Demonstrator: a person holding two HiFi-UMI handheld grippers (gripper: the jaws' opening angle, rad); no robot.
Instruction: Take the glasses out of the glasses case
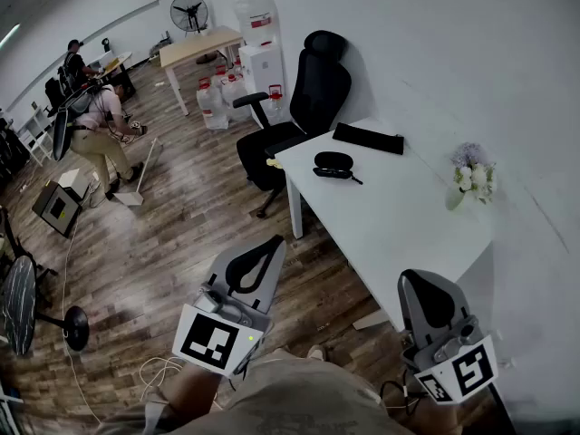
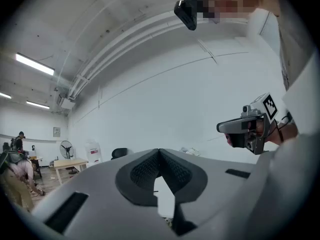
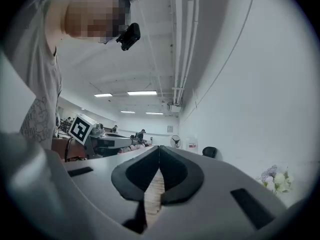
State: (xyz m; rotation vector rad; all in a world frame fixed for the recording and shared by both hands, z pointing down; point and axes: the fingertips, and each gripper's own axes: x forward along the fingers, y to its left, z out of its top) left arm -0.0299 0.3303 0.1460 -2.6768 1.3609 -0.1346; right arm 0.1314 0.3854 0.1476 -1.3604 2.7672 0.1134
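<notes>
dark glasses case [image 1: 333, 162] by the table's [image 1: 408, 234] far left corner, contents unreadable, long axis left-to-right, while left gripper [image 2: 159, 151] and right gripper [image 3: 159, 148] sit clenched, empty.

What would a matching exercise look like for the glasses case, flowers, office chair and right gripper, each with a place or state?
1 glasses case
2 flowers
3 office chair
4 right gripper

a jaws together, empty
b on the floor, at the far end of the table
c table, wall side
d table, near the chair

Pairs: 1-d, 2-c, 3-b, 4-a
</notes>
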